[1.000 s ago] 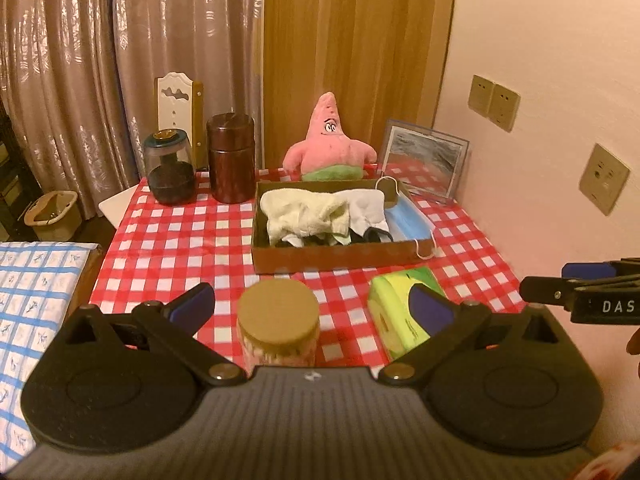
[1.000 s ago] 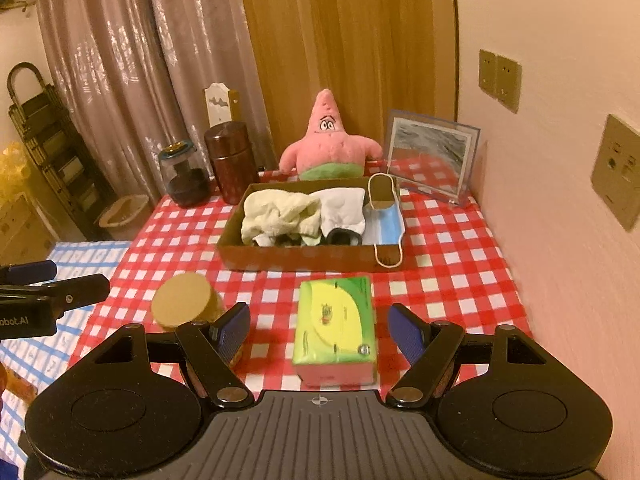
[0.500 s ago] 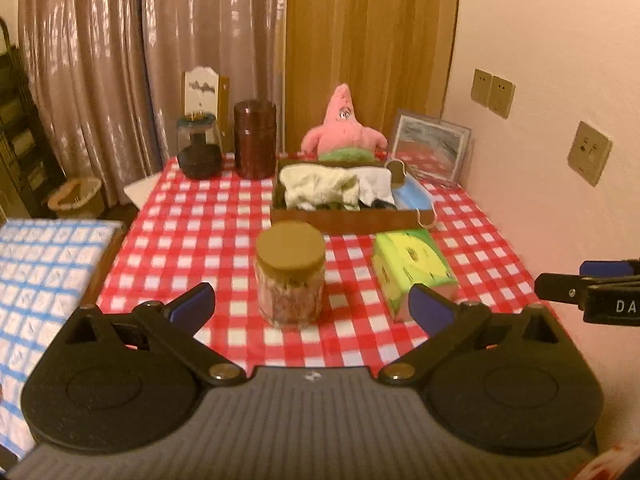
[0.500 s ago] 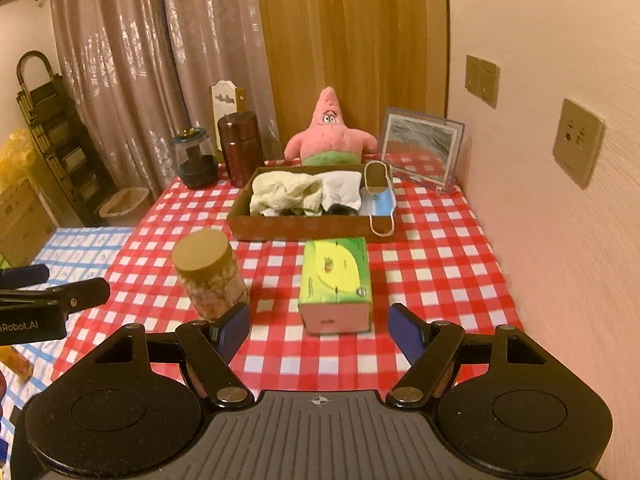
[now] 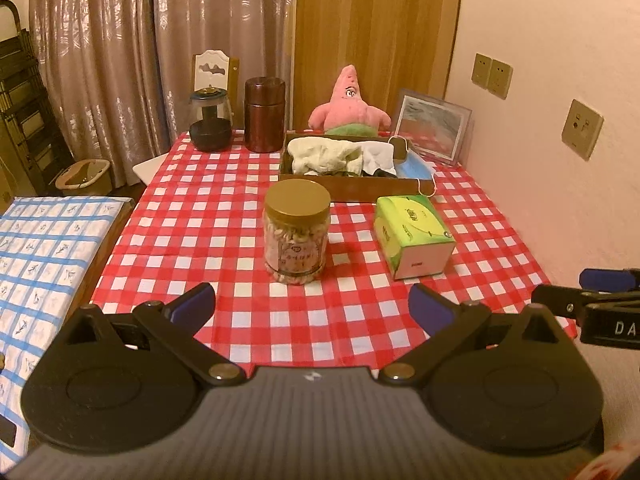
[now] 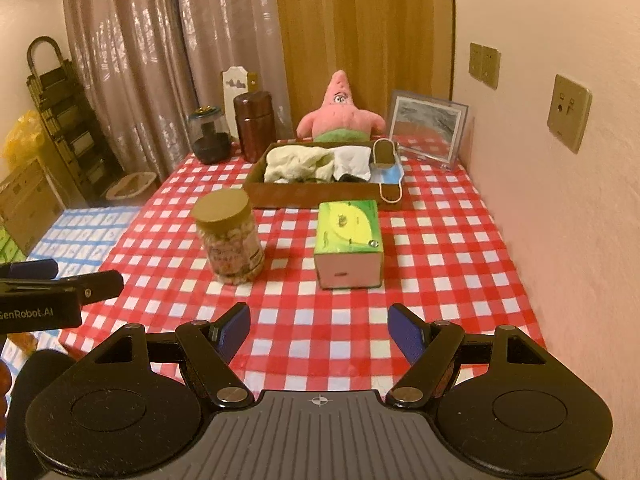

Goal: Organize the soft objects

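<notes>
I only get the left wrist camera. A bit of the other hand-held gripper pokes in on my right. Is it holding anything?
Observer: No. The right wrist view shows the right hand-held gripper open, with nothing between its blue pads.
Child: What is it pointing at?
Observer: The green tissue box. Its end face is turned toward that gripper, roughly in line with the gap.
Child: Is anything hiding past my left edge?
Observer: Yes. A yellow bag sits above some cardboard boxes, left of the black rack.
</notes>
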{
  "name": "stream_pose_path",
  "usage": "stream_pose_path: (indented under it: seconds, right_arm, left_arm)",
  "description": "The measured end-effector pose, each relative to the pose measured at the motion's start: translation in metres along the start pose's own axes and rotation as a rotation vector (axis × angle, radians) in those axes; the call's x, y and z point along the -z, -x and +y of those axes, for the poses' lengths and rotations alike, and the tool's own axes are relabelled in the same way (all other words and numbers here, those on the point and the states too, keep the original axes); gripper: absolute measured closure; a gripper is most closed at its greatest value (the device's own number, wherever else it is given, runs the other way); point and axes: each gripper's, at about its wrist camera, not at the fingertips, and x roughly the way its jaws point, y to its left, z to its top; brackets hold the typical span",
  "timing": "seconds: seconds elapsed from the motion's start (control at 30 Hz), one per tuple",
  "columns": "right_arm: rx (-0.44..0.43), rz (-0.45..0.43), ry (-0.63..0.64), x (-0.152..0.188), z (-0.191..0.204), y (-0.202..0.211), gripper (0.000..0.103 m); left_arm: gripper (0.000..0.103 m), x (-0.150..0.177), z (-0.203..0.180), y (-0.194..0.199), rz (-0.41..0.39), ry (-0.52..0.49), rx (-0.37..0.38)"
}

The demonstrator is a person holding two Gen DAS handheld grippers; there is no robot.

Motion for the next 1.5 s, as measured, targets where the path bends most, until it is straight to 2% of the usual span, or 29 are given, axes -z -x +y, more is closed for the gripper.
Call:
stream_pose_path:
  seconds: [0.53,1.5]
  right_arm:
    - [-0.011,-0.014,-0.009,0.016,0.01,0.014,0.028]
    - [-0.005,-0.018,-0.015,0.013,0.006,0.017,0.028]
  left_arm:
    - [0.001,0.021,-0.002,0.02,-0.001,-0.005,-0.01]
    - [0.001,0.021,-0.006,0.024,0.0,-0.004,-0.004]
